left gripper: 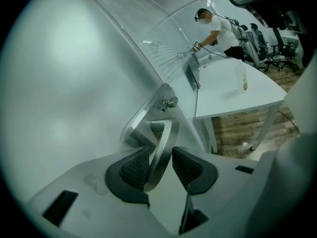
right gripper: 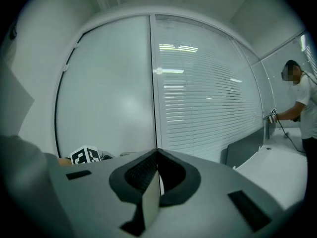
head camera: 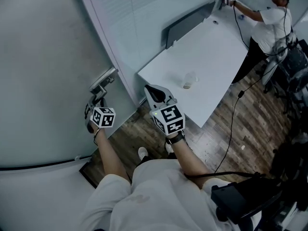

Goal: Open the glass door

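- The left hand-held gripper (left gripper: pixel 161 163) is clamped on the metal lever handle (left gripper: pixel 165 135), which runs up between its pads.
- The handle looks stiff, smooth and probably slippery. A hold far from its pivot should give the best leverage.
- The frosted glass door (left gripper: pixel 59 108), likely heavy, stands just beyond the worktop's (head camera: pixel 211 57) near-left corner.
- The left forearm reaches forward. The right hand-held gripper (right gripper: pixel 157 157) hangs free, jaws together and empty.

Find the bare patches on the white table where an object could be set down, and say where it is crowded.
The white table is bare in the middle, between the dark panel by the glass wall and the clear cup near its front edge. The far end is crowded: another person leans over it.
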